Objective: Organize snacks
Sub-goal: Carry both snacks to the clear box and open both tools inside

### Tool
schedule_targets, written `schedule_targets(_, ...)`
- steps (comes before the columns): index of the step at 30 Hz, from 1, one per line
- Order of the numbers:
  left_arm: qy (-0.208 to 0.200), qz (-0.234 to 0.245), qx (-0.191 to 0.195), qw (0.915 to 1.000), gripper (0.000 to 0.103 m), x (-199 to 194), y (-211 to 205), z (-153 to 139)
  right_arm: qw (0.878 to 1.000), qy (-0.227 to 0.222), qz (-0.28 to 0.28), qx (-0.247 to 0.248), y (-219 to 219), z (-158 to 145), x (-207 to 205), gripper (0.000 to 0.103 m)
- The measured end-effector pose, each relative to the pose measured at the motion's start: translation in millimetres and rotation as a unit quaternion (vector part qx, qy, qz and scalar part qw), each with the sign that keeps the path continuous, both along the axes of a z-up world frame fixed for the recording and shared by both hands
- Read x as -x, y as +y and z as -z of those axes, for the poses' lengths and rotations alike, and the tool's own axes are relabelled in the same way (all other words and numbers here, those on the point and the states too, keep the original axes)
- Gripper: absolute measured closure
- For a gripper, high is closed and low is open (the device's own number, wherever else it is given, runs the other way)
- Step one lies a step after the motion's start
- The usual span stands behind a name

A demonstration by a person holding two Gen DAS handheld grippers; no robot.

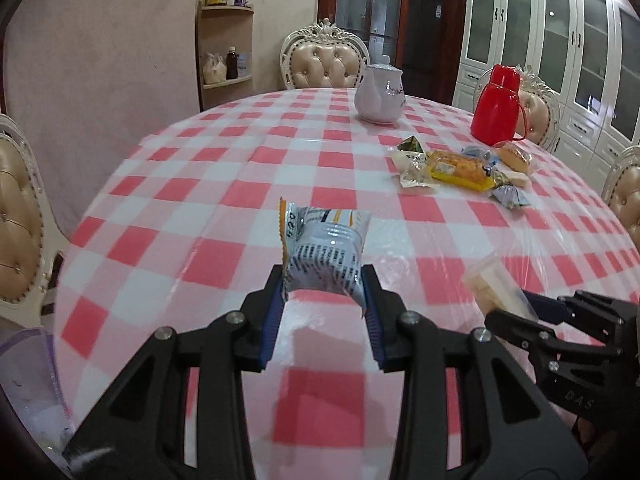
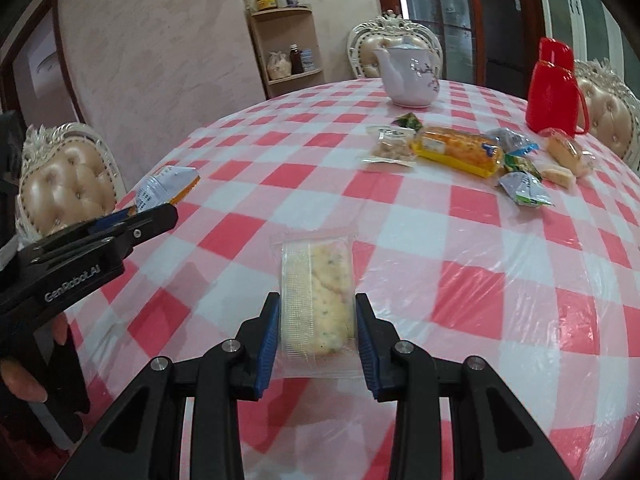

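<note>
While both grippers are carrying a snack above the checked tablecloth [image 2: 460,248], the step in hand looks like the transport part of the sorting: each packet is already picked and is on its way to wherever it belongs. The left gripper [image 1: 325,298] is pinching a white printed packet with an orange edge [image 1: 324,248], which is sticking up and forward from between its blue pads, clear of the cloth. The right gripper [image 2: 316,336] is clamping a clear-wrapped biscuit [image 2: 318,296] by its long sides, the wrapper's far end reaching out beyond the fingertips.

My reading is that the next move is calling for a steady carry and a release over a container, with neither grip slackening before then; the thin wrappers could slip if the jaws ease early.

Ahead of both jaws and to their right, the remaining snack pile [image 2: 472,152] is lying near the white teapot [image 2: 408,76] and the red flask [image 2: 554,92].

Only the left wrist view is showing a translucent purple-edged container [image 1: 32,368] low beside its left finger, possibly the destination, though I cannot tell. Only the right wrist view is showing the person's fingers [image 2: 24,384] wrapping the left gripper's handle, and the biscuit's speckled face.
</note>
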State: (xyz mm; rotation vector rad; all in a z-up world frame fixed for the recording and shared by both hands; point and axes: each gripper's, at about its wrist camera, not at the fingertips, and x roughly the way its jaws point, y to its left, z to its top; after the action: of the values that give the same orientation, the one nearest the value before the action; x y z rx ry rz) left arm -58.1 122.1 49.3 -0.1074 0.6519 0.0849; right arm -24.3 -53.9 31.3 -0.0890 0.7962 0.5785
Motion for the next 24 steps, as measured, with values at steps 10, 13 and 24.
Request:
schedule_targets(10, 0.001, -0.042, -0.007, 0.9991, 0.062, 55.1, 43.3, -3.0, 0.999, -0.013, -0.039, 0.011, 39.6, -5.6, 30.2, 0.066)
schedule_targets(13, -0.001, -0.061, -0.008, 0.9981, 0.062, 73.8, 61.7, -4.6, 0.998, -0.016, -0.055, 0.014, 55.9, -7.7, 39.0, 0.066)
schedule_targets(24, 0.012, -0.147, 0.000, 0.9891, 0.062, 136.5, 136.0, 10.5, 0.987, -0.024, -0.155, 0.033, 148.0, -5.2, 85.8, 0.066)
